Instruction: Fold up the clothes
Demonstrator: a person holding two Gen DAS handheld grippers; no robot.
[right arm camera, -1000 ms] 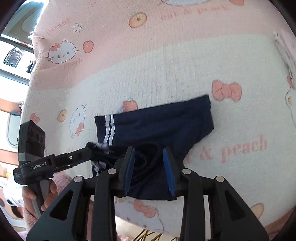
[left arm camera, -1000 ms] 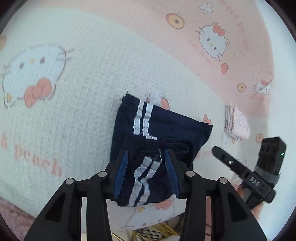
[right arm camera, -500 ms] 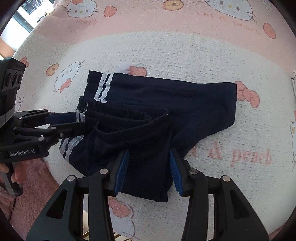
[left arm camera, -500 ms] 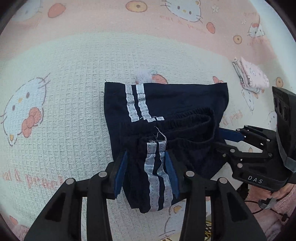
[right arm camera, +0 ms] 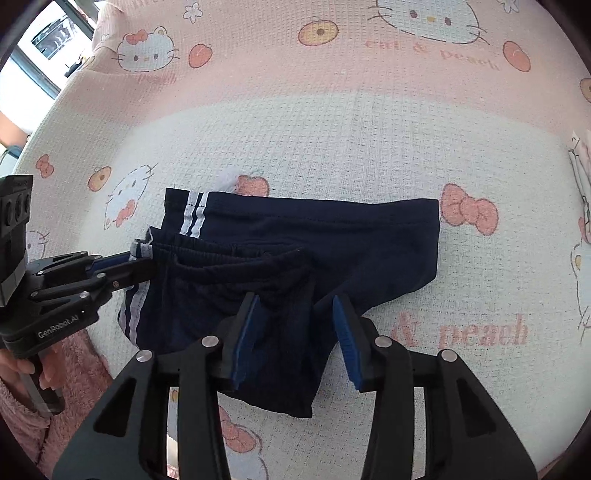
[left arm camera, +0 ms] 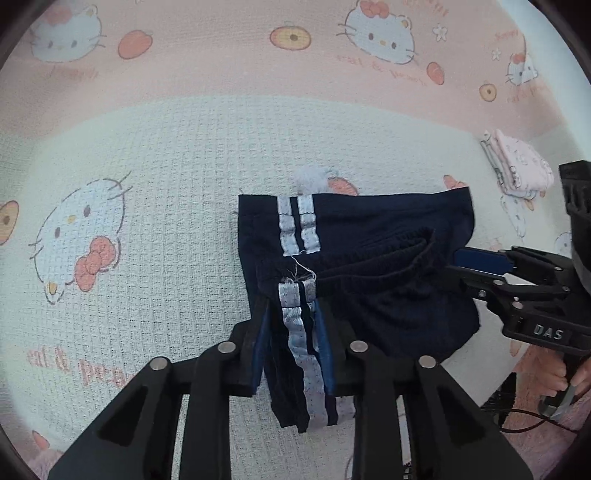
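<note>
Navy shorts (left arm camera: 388, 221) with white double stripes lie on the blanket, the waistband part folded over the leg part. My left gripper (left arm camera: 291, 314) has the striped side edge filling the gap between its blue pads; its jaws are opening and still touch the cloth. From the right wrist view, the left gripper (right arm camera: 142, 258) pinches the striped waistband corner of the shorts (right arm camera: 332, 229). My right gripper (right arm camera: 295, 301) straddles the plain navy fold. Its jaws are opening, with blanket showing beside the right pad. It enters the left wrist view as the right gripper (left arm camera: 456, 266).
A Hello Kitty blanket (left arm camera: 147, 184) in pink and cream covers the surface. A folded pink garment (left arm camera: 517, 166) lies at the far right, also at the frame edge as the pink garment (right arm camera: 581, 158). Hands in fuzzy pink sleeves (right arm camera: 22, 387) hold the handles. A window (right arm camera: 44, 29) shows top left.
Both grippers have rolled and come down, bringing the folded waistband part over the shorts on the blanket. The right jaws have spread wider than the cloth between them.
</note>
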